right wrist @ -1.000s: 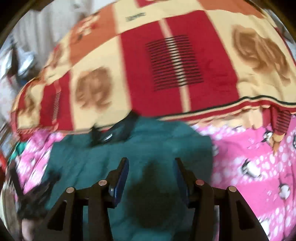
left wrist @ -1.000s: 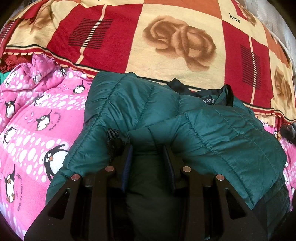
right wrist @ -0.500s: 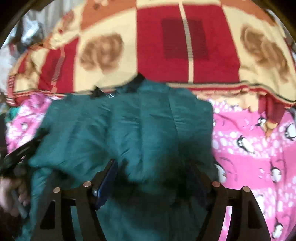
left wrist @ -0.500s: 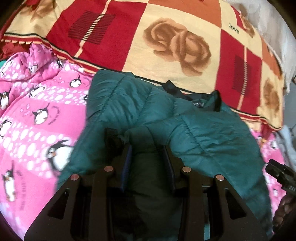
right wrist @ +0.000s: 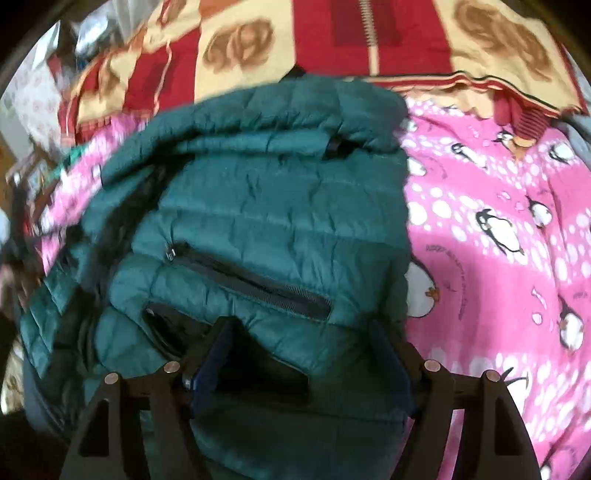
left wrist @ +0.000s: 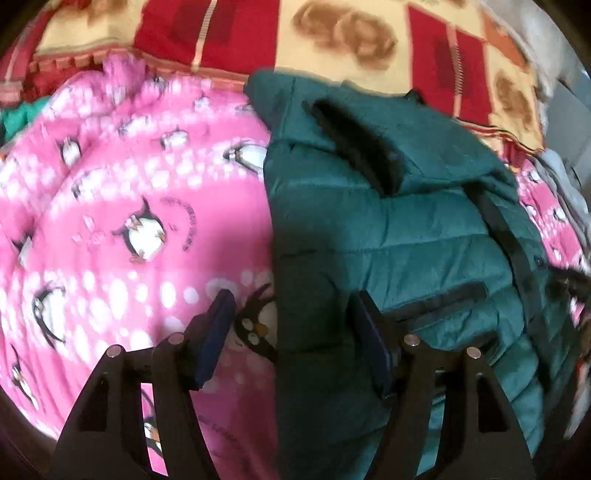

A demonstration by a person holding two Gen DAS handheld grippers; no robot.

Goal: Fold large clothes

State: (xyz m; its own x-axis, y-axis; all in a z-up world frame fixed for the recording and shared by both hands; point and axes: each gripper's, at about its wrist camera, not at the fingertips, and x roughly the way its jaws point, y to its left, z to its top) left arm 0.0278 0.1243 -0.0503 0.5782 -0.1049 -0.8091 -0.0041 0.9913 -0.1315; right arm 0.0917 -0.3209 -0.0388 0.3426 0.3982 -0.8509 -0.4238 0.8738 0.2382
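A dark green quilted jacket (left wrist: 406,236) lies folded on a pink penguin blanket (left wrist: 110,221). In the left wrist view my left gripper (left wrist: 291,317) is open over the jacket's left edge, one finger above the blanket, one above the jacket. In the right wrist view the jacket (right wrist: 266,206) shows a zipped pocket (right wrist: 255,284). My right gripper (right wrist: 299,343) is open wide just above the jacket's near part, holding nothing.
A red and cream rose-pattern blanket (left wrist: 351,33) lies behind the jacket; it also shows in the right wrist view (right wrist: 332,37). The pink penguin blanket (right wrist: 498,229) spreads to the right. Clutter (right wrist: 33,177) sits at the far left edge.
My left gripper has let go of the jacket, opened and shifted left to its edge. My right gripper has opened wider and the jacket now lies folded over, pocket side up.
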